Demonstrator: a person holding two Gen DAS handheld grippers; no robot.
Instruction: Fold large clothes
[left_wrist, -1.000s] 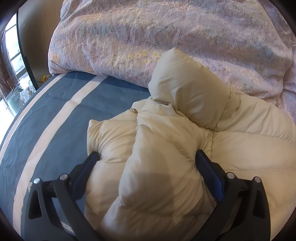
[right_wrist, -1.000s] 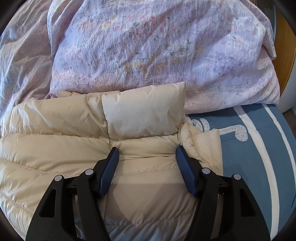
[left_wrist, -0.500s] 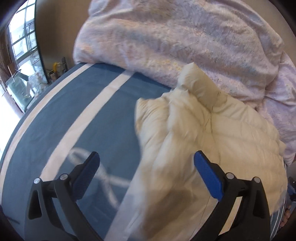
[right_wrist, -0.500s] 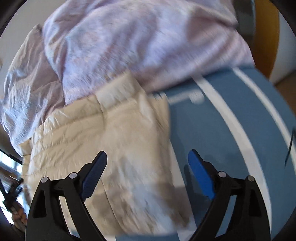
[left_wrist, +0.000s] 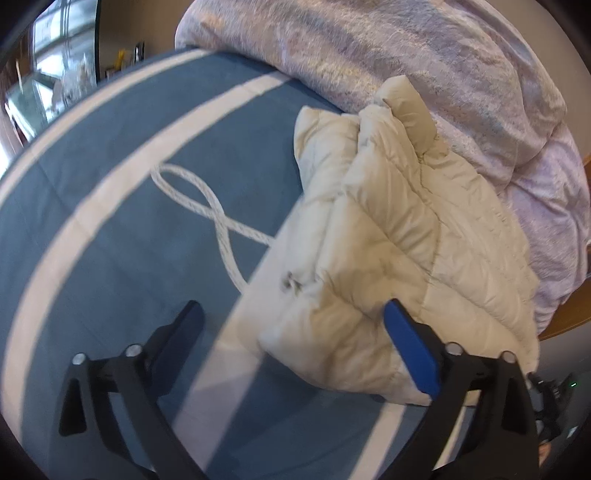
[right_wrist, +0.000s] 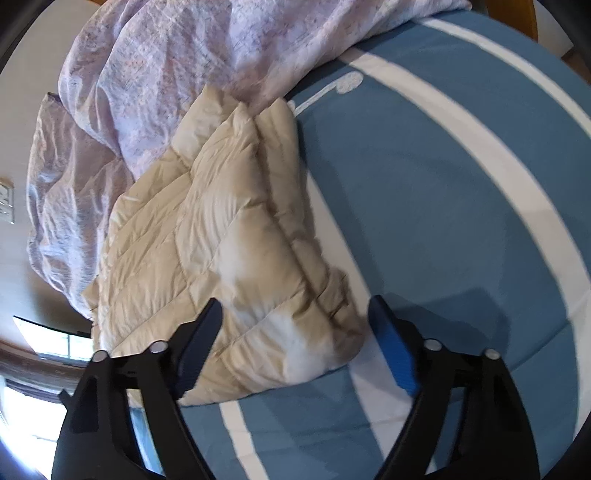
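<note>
A cream puffy jacket (left_wrist: 399, 236) lies folded into a thick bundle on the blue bed cover (left_wrist: 110, 192), its far end against the duvet. My left gripper (left_wrist: 295, 325) hovers at its near left corner. The jaws are closing: the right finger (left_wrist: 410, 350) is at the jacket's edge, the left one stands over bare cover. In the right wrist view the same jacket (right_wrist: 229, 229) has its near right corner between the jaws of my right gripper (right_wrist: 295, 321). These are closing too, and the right finger (right_wrist: 391, 350) is clear of the fabric.
A crumpled lilac duvet (left_wrist: 424, 62) (right_wrist: 166, 59) is heaped along the far side of the bed. White stripes and a rope-like motif (left_wrist: 207, 206) run across the cover (right_wrist: 461, 192). A window (left_wrist: 51, 77) is at the far left and a wooden edge (left_wrist: 569, 314) at the right.
Both grippers have drawn back and outward from the middle of the jacket to its near corners, rolling as they went. The jacket now lies as a narrower folded bundle.
</note>
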